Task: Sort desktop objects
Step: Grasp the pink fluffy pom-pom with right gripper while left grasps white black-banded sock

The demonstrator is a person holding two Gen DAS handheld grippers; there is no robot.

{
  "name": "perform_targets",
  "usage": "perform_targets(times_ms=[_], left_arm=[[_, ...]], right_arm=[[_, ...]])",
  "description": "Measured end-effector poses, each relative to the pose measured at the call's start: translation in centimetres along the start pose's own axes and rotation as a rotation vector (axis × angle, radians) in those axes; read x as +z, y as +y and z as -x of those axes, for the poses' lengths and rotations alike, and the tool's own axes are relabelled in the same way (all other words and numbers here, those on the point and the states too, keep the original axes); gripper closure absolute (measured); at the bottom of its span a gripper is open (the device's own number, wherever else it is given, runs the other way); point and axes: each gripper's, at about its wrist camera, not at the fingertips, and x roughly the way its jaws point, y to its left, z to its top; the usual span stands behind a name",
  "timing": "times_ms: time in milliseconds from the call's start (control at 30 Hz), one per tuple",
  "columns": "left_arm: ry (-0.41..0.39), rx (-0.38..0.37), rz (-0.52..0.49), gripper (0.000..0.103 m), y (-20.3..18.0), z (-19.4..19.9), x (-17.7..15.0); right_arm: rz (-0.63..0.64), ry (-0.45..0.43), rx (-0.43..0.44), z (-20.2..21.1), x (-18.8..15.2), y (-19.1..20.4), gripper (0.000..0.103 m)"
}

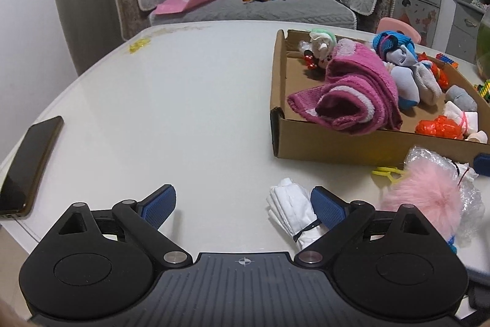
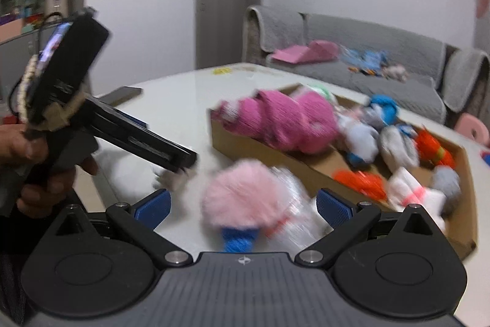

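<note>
In the left wrist view my left gripper (image 1: pixel 243 204) is open just above the white table (image 1: pixel 183 100). A white rolled cloth bundle (image 1: pixel 291 210) lies against the inside of its right finger. A pink fluffy pompom (image 1: pixel 422 198) in a clear plastic bag (image 1: pixel 468 198) lies to the right. In the blurred right wrist view my right gripper (image 2: pixel 243 209) is open, with the pink pompom (image 2: pixel 245 201) and a blue piece (image 2: pixel 240 238) lying between its fingers, untouched. A hand (image 2: pixel 46 173) holds the left gripper (image 2: pixel 180 163) at the left.
An open cardboard box (image 1: pixel 275 127) at the right holds a pink towel (image 1: pixel 352 94), socks, orange items and small toys. A dark phone (image 1: pixel 27 164) lies at the table's left edge. A yellow clip (image 1: pixel 386 173) lies before the box. A grey sofa (image 1: pixel 245 8) stands behind.
</note>
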Motion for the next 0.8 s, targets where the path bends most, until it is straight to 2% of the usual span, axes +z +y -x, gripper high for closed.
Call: perform_targets(times_ms=[100, 233, 300, 433, 500, 567, 600, 667, 733, 800], left_arm=[[0.004, 0.009, 0.014, 0.007, 0.5, 0.0, 0.1], [0.021, 0.005, 0.040, 0.007, 1.5, -0.3, 0.2], [0.024, 0.000, 0.036, 0.007, 1.5, -0.3, 0.1], [0.024, -0.013, 0.006, 0.007, 0.9, -0.4, 0.0], [0.038, -0.032, -0.008, 0.008, 0.3, -0.7, -0.1], [0.037, -0.053, -0.014, 0.008, -0.3, -0.8, -0.4], [0.037, -0.059, -0.019, 0.008, -0.5, -0.7, -0.5], [0.035, -0.069, -0.034, 0.009, -1.0, -0.7, -0.6], [0.029, -0.074, -0.049, 0.012, -1.4, -0.6, -0.6], [0.029, -0.095, -0.048, 0.020, -1.5, -0.6, -0.5]], right_arm=[[0.105, -0.011, 0.066, -0.7, 0.7, 1.8, 0.001], [0.230, 0.044, 0.066, -3.5, 1.1, 3.3, 0.001], [0.248, 0.105, 0.047, -5.0, 0.9, 3.4, 0.001], [0.170, 0.135, 0.058, -4.4, 0.4, 2.0, 0.004], [0.113, 0.145, 0.071, -3.6, -0.1, 1.0, 0.012], [0.036, 0.152, 0.102, -3.1, -0.4, -0.3, 0.037], [-0.003, 0.149, 0.113, -2.7, -0.6, -1.0, 0.040], [-0.045, 0.139, 0.116, -2.6, -0.7, -1.6, 0.053], [-0.079, 0.130, 0.127, -2.5, -0.7, -2.1, 0.057], [-0.094, 0.118, 0.129, -2.6, -0.7, -2.0, 0.062]])
